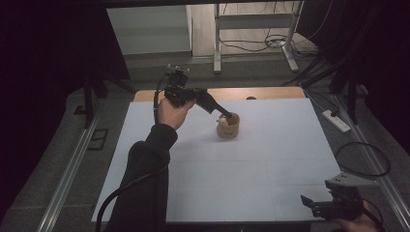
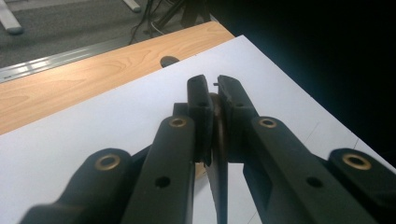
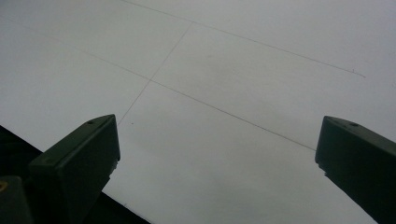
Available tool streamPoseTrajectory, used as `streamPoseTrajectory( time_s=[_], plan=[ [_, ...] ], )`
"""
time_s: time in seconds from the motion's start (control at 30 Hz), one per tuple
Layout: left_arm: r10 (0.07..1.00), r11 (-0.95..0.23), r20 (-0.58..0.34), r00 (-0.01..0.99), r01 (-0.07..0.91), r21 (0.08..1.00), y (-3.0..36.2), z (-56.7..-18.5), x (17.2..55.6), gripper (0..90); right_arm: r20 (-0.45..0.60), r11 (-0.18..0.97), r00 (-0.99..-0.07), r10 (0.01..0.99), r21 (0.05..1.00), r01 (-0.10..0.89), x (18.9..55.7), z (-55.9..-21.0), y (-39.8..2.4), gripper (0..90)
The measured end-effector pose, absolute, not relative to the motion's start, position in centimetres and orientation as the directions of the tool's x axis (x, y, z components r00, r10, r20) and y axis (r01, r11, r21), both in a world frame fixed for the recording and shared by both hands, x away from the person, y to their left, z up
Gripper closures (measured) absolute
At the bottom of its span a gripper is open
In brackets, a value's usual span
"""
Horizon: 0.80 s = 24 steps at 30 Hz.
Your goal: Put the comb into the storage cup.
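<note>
A small round wooden cup stands upright near the middle of the white board. My left gripper reaches down to it from the back left, with its tips at the near-left part of the rim. In the left gripper view the two black jaws are shut on the thin brown wall of the cup. Something pale shows at the cup's rim by the tips; I cannot tell what it is. My right gripper rests at the front right corner, open, with nothing between its jaws and bare white board below.
The white board covers most of the table; a strip of bare wood with a dark hole runs along the far edge. A power strip and a looped cable lie off the table at right.
</note>
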<state>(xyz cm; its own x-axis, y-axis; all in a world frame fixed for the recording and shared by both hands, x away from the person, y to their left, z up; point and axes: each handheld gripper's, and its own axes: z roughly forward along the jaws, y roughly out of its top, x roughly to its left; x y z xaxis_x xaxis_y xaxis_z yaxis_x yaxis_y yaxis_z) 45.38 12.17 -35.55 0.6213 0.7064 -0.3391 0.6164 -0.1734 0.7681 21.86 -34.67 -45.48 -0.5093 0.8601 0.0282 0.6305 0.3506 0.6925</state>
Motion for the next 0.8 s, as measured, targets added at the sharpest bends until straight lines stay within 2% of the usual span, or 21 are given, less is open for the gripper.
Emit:
streamPoseTrajectory(
  time_s=[0.8],
  plan=[
    [0.702, -0.186, -0.355, 0.617, 0.641, 0.745, 11.0, -37.2, 46.4, 83.5, 0.026, 0.360, -0.516, 0.856, 0.688, 0.631, 21.9, -45.5, -34.6, 0.2]
  ],
)
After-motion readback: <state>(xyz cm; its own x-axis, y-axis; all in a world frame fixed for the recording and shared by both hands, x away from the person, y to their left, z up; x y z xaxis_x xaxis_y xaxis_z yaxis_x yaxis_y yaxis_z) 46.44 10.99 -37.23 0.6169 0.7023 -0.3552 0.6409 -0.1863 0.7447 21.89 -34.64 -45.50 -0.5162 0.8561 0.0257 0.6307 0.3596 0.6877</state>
